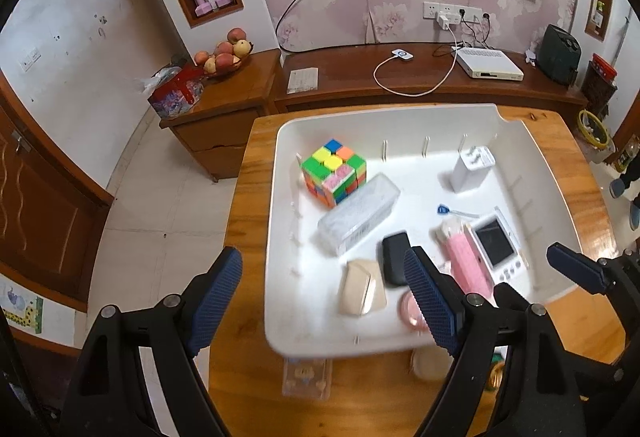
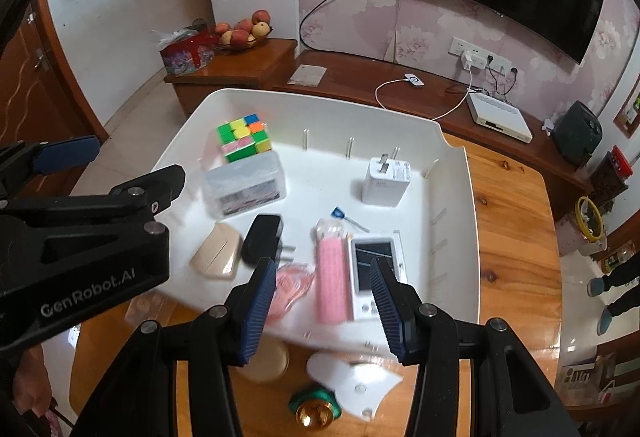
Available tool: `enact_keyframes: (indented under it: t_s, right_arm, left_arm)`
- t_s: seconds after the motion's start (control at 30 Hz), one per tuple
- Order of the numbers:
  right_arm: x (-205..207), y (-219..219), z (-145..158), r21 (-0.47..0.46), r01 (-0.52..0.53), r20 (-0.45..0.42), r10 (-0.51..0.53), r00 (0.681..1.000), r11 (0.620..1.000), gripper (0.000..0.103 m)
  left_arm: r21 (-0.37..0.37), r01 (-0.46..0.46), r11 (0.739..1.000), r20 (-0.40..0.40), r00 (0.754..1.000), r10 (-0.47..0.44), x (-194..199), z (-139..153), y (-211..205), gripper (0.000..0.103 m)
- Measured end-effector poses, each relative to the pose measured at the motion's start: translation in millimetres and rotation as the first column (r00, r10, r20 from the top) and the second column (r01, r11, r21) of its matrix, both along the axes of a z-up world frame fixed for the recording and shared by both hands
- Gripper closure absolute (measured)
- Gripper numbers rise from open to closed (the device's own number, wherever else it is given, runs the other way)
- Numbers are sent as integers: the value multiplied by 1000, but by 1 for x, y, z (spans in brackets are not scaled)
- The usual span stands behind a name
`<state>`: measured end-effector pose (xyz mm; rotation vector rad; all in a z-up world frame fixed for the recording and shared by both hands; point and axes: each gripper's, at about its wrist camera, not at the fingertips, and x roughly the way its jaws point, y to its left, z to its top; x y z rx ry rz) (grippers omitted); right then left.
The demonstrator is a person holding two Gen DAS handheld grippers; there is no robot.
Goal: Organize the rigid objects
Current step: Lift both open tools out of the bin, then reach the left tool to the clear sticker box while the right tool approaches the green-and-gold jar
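Overall layout: wooden table (image 2: pixel 508 221), with white plastic tray (image 2: pixel 460 221) on top, filling most of it.
Tray far-left corner: scrambled Rubik's cube (image 1: pixel 333 170), touching clear rectangular box (image 1: pixel 360 219) just nearer.
Tray far right: white plug charger (image 2: pixel 386 181), standing apart from the rest.
Tray centre: small blue-headed pin (image 2: pixel 344 216), lying loose.
Tray near side, left to right: beige case (image 2: pixel 216 251), black plug adapter (image 2: pixel 262 239), pink cylinder (image 2: pixel 331 277), white handheld screen device (image 2: pixel 372 273), the last two side by side and touching.
Near rim: pink translucent item (image 2: pixel 290 287), blurred, beside pink cylinder.
Table in front of tray: round beige lid (image 2: pixel 266 361), white flat piece (image 2: pixel 352 381), green-and-gold round object (image 2: pixel 314 411), clear card-like box (image 1: pixel 306 377).
Left gripper (image 1: pixel 326 297): spread wide, grasping nothing, hovering over tray's near-left edge.
Right gripper (image 2: pixel 324 307): spread apart, empty, above pink cylinder and screen device.
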<state>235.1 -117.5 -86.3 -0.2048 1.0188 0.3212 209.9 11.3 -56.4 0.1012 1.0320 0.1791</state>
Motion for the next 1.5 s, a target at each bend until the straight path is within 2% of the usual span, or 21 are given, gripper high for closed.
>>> enact_keyframes:
  t_s: [0.17, 0.47, 0.77, 1.0, 1.17, 1.5]
  right_arm:
    - [-26, -6, 5, -2, -13, 6, 13, 1000, 1000, 53]
    - [-64, -24, 16, 23, -28, 20, 28, 999, 999, 52]
    - [-106, -39, 6, 23, -51, 34, 50, 998, 998, 50]
    - [-127, -39, -14, -3, -94, 61, 94, 994, 996, 45]
    - [-126, -44, -39, -26, -94, 27, 94, 995, 995, 45]
    - [-120, -58, -84, -13, -73, -61, 72, 996, 997, 45]
  left_arm:
    - [-16, -7, 1000, -18, 1000, 7, -23, 5, 4, 18]
    - [-19, -11, 1000, 6, 1000, 11, -73, 16, 19, 18]
    - [-43, -29, 999, -2, 1000, 29, -107, 4, 33, 18]
    - [-50, -43, 998, -37, 998, 41, -116, -25, 31, 18]
    - [-60, -58, 996, -88, 995, 53, -114, -52, 33, 18]
    - [-57, -111, 992, -184, 978, 99, -98, -103, 34, 18]
